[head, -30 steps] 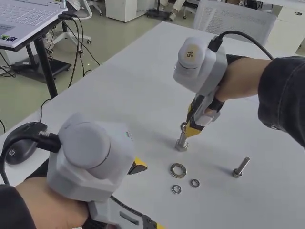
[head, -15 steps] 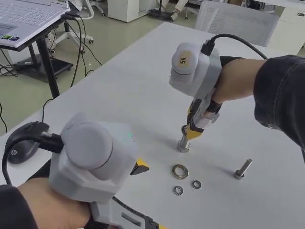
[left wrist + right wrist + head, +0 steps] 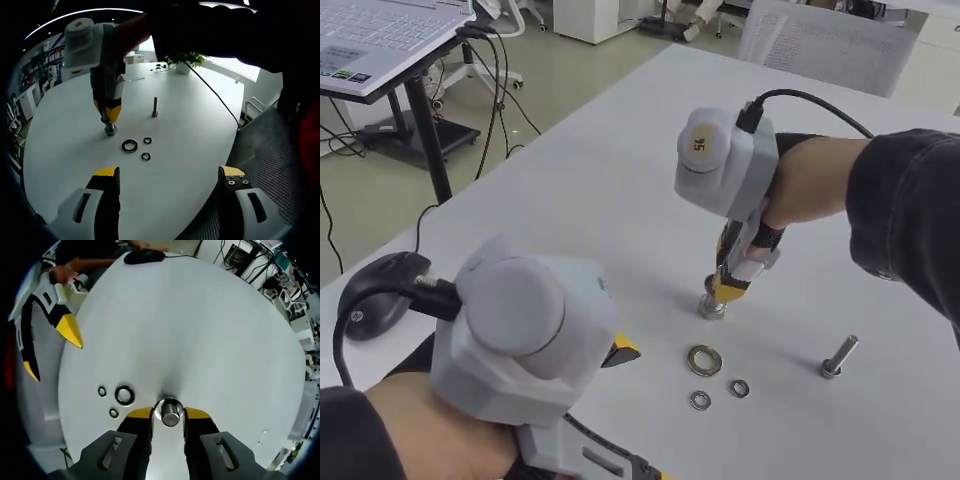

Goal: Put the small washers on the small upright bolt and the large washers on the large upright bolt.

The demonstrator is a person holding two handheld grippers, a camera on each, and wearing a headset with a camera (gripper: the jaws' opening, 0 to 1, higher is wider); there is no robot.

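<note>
Right gripper [image 3: 725, 288] is straight down over the large bolt [image 3: 170, 412], jaws pulled in close on either side of its top. In the right gripper view there's a pale ring around the bolt's end that could be a washer. I honestly can't tell whether the jaws are clamping a washer, pinching the bolt, or just flanking it. Left gripper [image 3: 169, 172] hovers near my edge of the table [image 3: 600, 180], jaws wide apart, nothing in them.

Loose on the table near the large bolt's base are a large washer [image 3: 703, 359], one small washer [image 3: 700, 400] and another small washer [image 3: 739, 387] beside it. The small bolt [image 3: 838, 357] stands well apart on the right and looks bare.

What worries me is that both bolts look like they're only standing on their heads, with nothing steadying them. Any sideways drag when the right jaws let go or lift could tip the big one, probably into the loose washers. If a washer is in there and sits cocked on the thread, it could bind, and pulling away might take the bolt with it. The skinny bolt looks even touchier. The two small washers also lie close together, so it'd be easy to nudge one while grabbing the other.
</note>
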